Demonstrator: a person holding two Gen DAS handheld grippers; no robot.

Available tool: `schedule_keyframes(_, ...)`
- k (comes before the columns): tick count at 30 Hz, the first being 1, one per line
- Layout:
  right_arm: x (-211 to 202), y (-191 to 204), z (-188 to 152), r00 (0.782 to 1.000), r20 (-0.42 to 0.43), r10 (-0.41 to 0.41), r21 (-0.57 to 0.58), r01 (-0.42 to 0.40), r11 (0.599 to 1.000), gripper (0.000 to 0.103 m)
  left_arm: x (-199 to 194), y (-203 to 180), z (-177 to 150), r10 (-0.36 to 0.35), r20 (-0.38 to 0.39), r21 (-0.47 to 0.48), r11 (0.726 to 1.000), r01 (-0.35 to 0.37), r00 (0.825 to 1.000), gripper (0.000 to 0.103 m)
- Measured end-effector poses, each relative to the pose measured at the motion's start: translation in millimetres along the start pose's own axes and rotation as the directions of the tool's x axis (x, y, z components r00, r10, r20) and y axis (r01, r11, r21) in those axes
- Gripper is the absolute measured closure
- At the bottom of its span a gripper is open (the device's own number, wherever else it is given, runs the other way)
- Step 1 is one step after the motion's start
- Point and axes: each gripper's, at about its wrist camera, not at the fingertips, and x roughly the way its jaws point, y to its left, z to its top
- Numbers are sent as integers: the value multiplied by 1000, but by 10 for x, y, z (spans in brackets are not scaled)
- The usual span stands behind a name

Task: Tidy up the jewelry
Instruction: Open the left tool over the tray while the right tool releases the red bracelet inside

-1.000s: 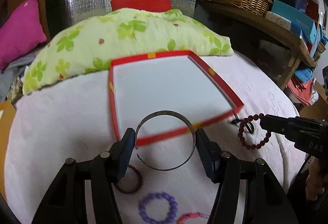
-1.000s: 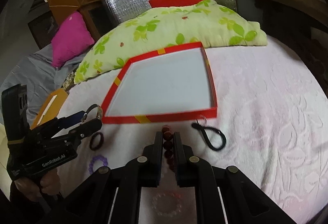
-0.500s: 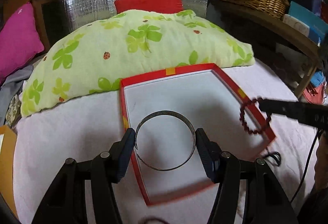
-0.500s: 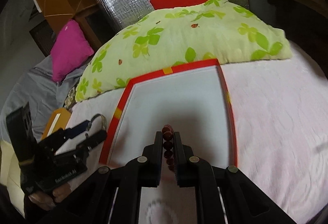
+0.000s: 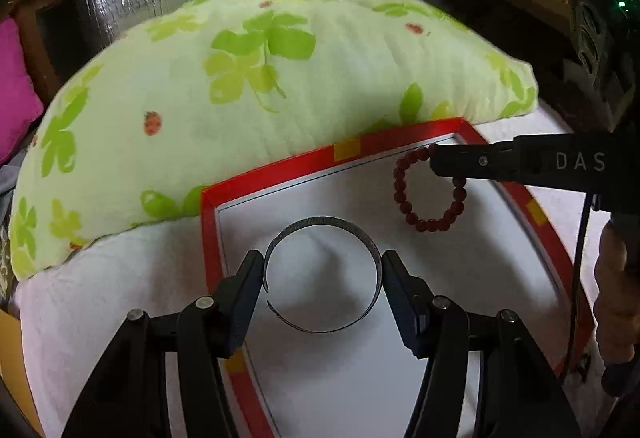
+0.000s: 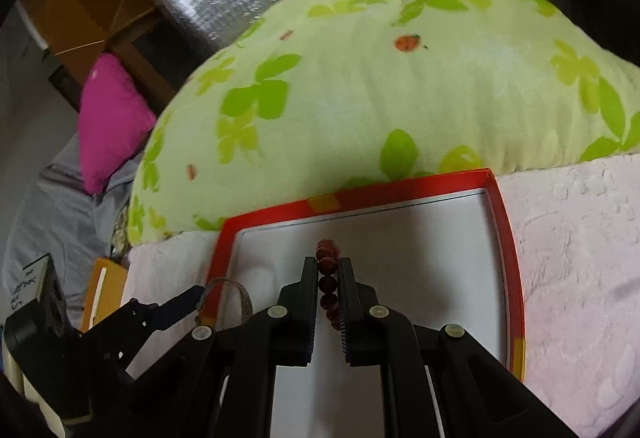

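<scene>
The left claw pinches a grey metal bangle across its width, over the near left part of a shallow red-rimmed tray. The right claw, pressed nearly together, grips a dark red bead bracelet, which hangs close to the tray's far right corner. A second ago both pieces were short of the tray's near edge, above the pink blanket; now both are above its white floor. Likely next: lower and release each piece, well apart.
</scene>
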Motion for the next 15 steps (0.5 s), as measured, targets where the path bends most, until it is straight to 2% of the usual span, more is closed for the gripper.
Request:
schedule_keyframes(6,176,-209,77,996,-16,-83,25,84,996,90,237,-41,68,22,-71,8,1000,-21,997,40)
schedule_keyframes(9,176,-261,77,995,-27,-94,35,95,995,89,296,-62,76,36,-92,13,999,-35,995,40)
schedule_keyframes(13,145,-266,63,992,-29,-120,25,121,992,88,286,-71,99,66,-74,4,998,-65,995,40)
schedule_keyframes(15,88,-259,23,993,-30,-112,21,113,993,88,204,-64,97,58,-47,-5,998,-59,997,40)
